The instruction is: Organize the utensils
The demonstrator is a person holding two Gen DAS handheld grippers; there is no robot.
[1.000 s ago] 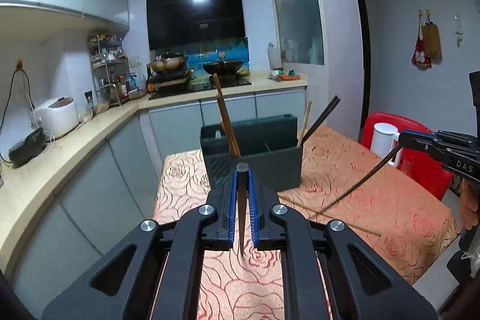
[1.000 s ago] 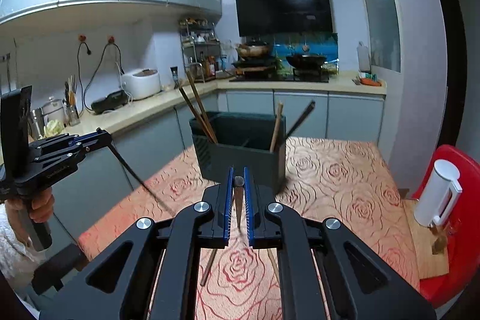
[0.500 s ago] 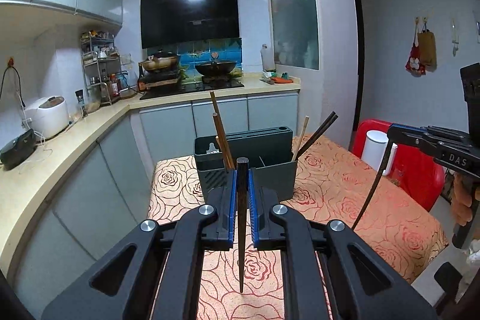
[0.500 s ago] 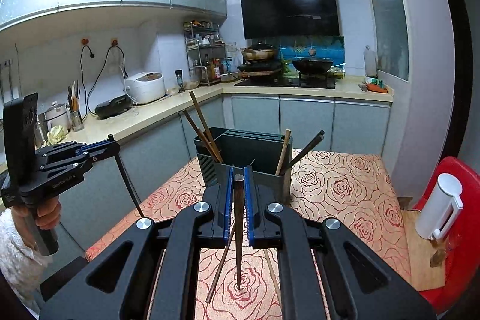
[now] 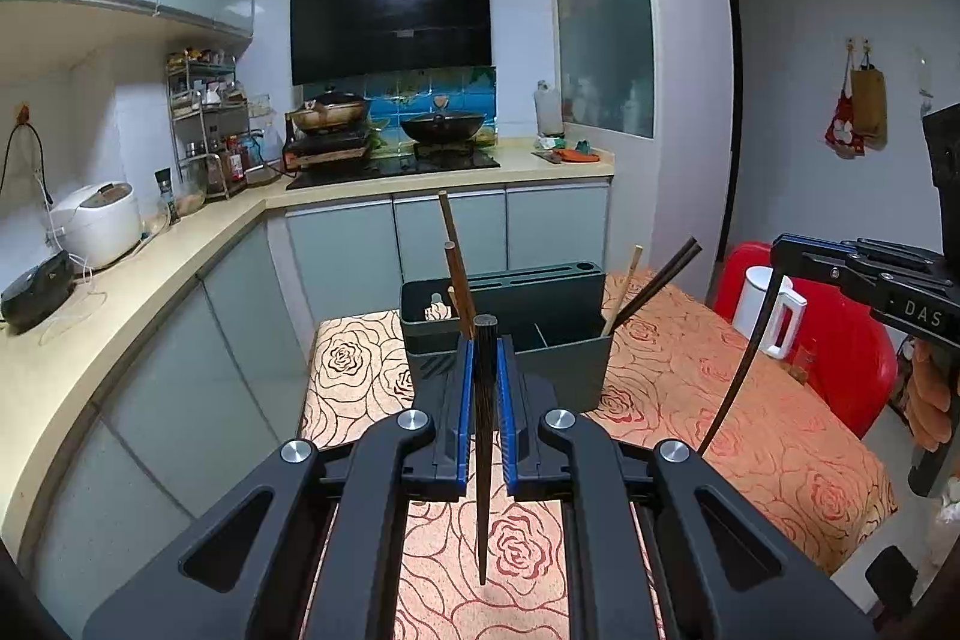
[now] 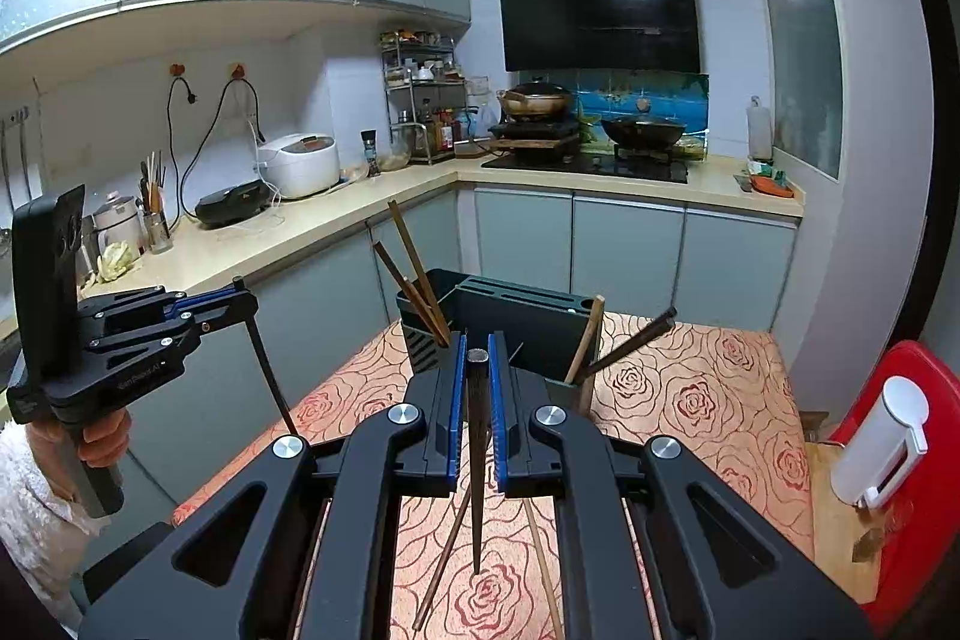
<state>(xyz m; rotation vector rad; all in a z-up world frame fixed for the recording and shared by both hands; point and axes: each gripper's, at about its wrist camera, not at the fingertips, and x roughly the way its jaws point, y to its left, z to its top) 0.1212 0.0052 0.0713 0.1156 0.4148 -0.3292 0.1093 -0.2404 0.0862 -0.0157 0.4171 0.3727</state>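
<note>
Black chopstick [image 5: 483,436] upright in each hand-held gripper [image 5: 485,358], before dark holder [image 5: 510,340].

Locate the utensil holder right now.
The dark utensil holder stands at the table's far end, centre in both wrist views, just beyond the left gripper and right gripper.

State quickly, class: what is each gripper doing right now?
Left gripper: shut on a dark chopstick.
Right gripper: shut on another dark chopstick.
</note>
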